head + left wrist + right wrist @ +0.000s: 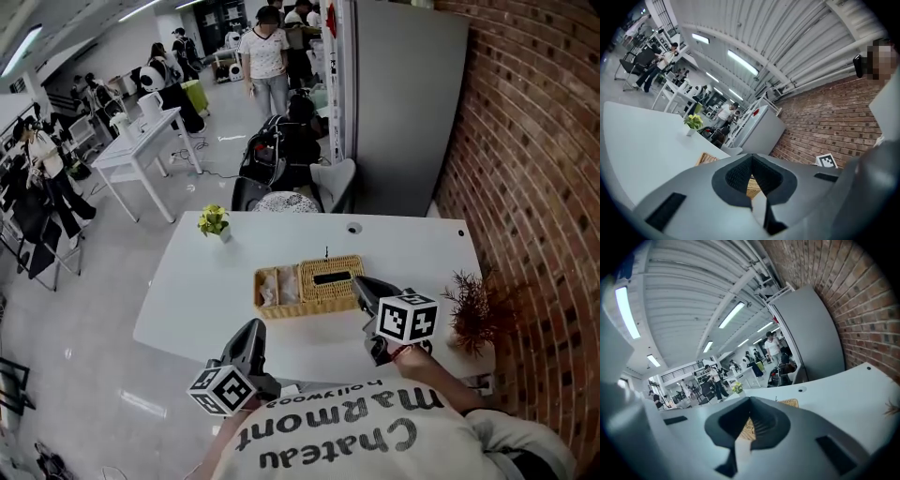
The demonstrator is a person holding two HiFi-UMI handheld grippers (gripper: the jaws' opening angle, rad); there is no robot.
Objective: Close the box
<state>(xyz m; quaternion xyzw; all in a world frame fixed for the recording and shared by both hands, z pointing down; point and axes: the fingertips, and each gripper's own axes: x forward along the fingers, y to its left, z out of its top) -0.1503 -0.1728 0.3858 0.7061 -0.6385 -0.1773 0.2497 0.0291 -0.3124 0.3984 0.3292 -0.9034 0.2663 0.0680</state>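
A woven wicker box (309, 284) lies in the middle of the white table (206, 291). Its wicker lid (330, 277) covers the right part, and the left part (275, 287) stands uncovered with something pale inside. My right gripper (360, 286) is shut, its tips right at the box's right end, with nothing between the jaws. In the right gripper view (740, 437) the box (790, 402) shows just past the closed jaws. My left gripper (254, 330) is shut too, near the table's front edge and short of the box. In the left gripper view the box's corner (707, 158) shows.
A small potted green plant (214, 221) stands at the table's far left corner. A dried reddish plant (478, 309) sits at the right edge by the brick wall (534, 169). Chairs (319, 183) stand behind the table, and people walk in the room beyond.
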